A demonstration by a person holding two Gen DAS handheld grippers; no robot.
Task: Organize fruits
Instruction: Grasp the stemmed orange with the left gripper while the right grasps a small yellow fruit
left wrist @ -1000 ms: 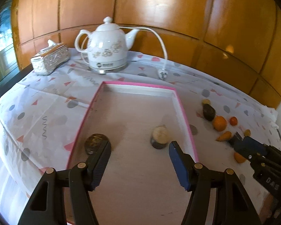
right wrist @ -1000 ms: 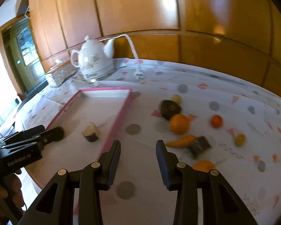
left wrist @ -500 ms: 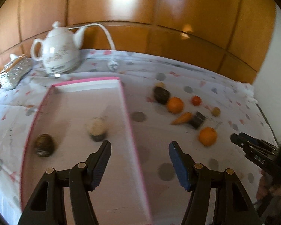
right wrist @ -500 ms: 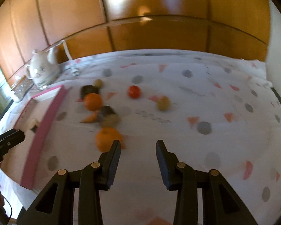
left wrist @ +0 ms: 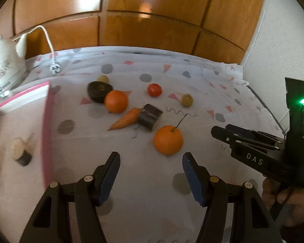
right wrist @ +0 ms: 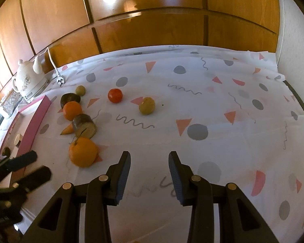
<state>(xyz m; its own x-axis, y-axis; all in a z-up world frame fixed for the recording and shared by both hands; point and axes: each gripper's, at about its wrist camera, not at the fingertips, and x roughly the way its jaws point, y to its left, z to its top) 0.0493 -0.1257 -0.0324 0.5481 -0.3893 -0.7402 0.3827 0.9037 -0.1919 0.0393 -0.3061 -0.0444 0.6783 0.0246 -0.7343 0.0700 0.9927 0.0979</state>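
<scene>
Two sets of tongs hang over the tabletop (right wrist: 223, 93), and both are empty: the left tongs (left wrist: 150, 174) stand spread wide, the right tongs (right wrist: 150, 174) are spread more narrowly, with nothing between the pads of either. The nearest fruit is the large orange (left wrist: 168, 139), just ahead of the left tongs and slightly to their right, so the step in hand looks like a reach for it. To do it well, the tongs should shift sideways until the orange sits centred between the pads, come down low enough to grip across its widest part, and close gently, since a round, smooth fruit can roll or squirt out.

That orange is bright, round and carries a thin dark stem. Behind it lie a brown cut cylinder (left wrist: 150, 117) touching a carrot (left wrist: 125, 119), a smaller orange (left wrist: 116, 101) against a dark rounded fruit (left wrist: 97, 91), a red tomato (left wrist: 154, 90), and a yellow-green fruit (left wrist: 187, 100) set apart. The pink-rimmed tray (left wrist: 47, 121) at the left already holds a pale-topped piece (left wrist: 20, 151).
</scene>
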